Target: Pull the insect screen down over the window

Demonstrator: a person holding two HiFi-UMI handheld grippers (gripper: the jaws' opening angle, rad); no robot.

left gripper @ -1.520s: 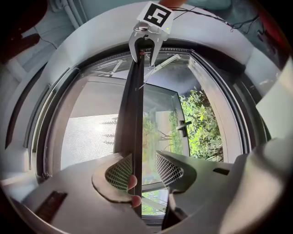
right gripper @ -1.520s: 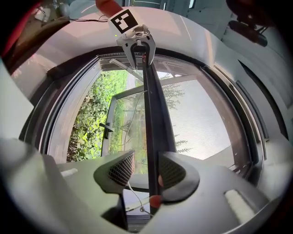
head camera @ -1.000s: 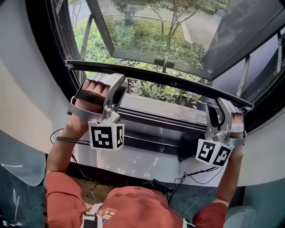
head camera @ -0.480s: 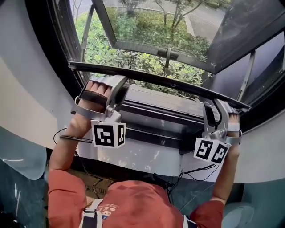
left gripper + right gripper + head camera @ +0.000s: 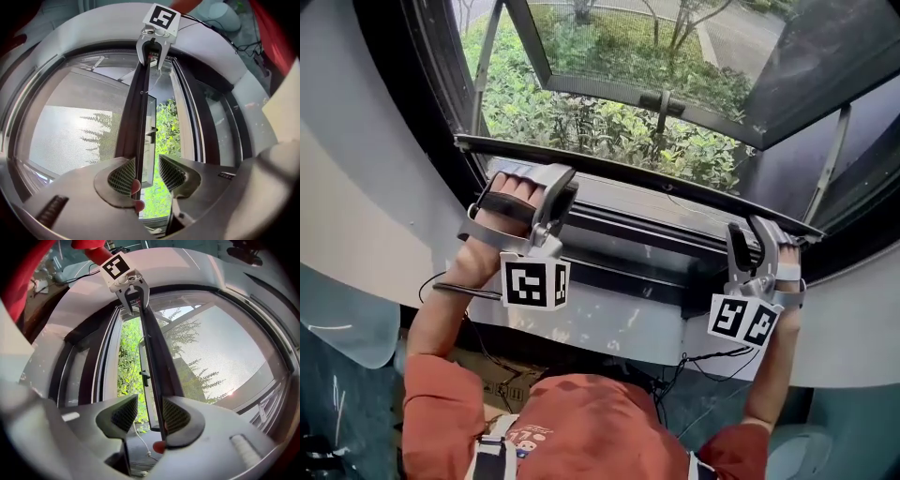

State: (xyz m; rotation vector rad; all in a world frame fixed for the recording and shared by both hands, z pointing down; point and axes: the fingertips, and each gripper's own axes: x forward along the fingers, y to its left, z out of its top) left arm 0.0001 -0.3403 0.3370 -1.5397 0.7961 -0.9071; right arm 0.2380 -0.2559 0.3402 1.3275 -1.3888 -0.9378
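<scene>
The insect screen's dark bottom bar point(image 5: 656, 186) runs across the window, with grey mesh point(image 5: 609, 47) stretched above it. My left gripper point(image 5: 565, 195) straddles the bar near its left end and my right gripper point(image 5: 748, 239) straddles it near its right end. In the left gripper view the bar point(image 5: 143, 108) lies against the left pad point(image 5: 123, 176), with a gap to the other pad, so the left gripper point(image 5: 146, 161) is open. In the right gripper view the bar point(image 5: 152, 352) rests on the right pad point(image 5: 176, 417), and the right gripper point(image 5: 150, 404) is open too.
A narrow gap remains between the bar and the dark window sill point(image 5: 628, 239). Outside, an opened casement with a handle point(image 5: 661, 101) stands over green bushes point(image 5: 581, 122). Curved white wall surrounds the frame. Cables point(image 5: 703, 361) hang below the sill.
The bar and both grippers have come down together towards the sill. The strip of bushes visible under the bar has shrunk and more mesh shows above it.
</scene>
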